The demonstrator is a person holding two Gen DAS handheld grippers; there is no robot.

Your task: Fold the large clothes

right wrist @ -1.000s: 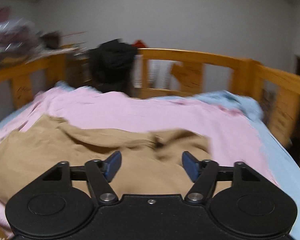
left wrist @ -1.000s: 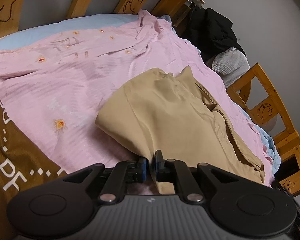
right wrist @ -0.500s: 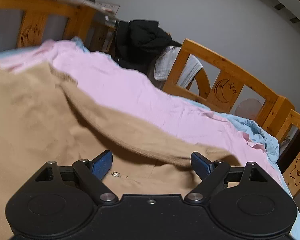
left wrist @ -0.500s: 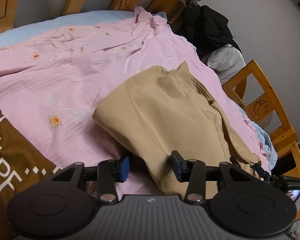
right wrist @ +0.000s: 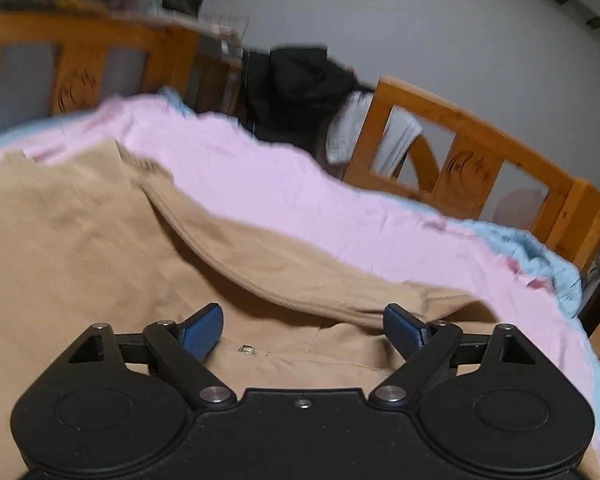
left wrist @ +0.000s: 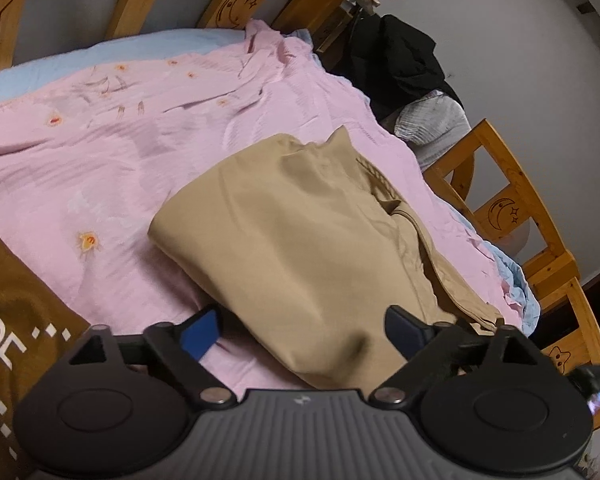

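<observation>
Left wrist view: tan garment (left wrist: 300, 240) folded on pink sheet (left wrist: 140, 152), inside wooden bed rail (left wrist: 512, 184). Left gripper (left wrist: 302, 326) jaws opening, spread wide, garment's near end between, pads clear. Right gripper (right wrist: 303, 330) likewise opening over tan cloth, gripping nothing. Black clothing (left wrist: 396, 56) heaped on rail beyond.

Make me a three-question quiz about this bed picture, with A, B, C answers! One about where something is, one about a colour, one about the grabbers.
1. Where does the tan garment lie?
A. on the pink blanket
B. on the floor
C. over the wooden rail

2. What colour is the clothing heaped at the bed's far corner?
A. red
B. black
C. yellow

3. How do the left gripper jaws stand?
A. clamped on cloth
B. opening, wide apart
C. hidden

Answers: 1 A, pink shows all around it. 2 B, a dark heap. 3 B, the blue pads stand apart.
</observation>
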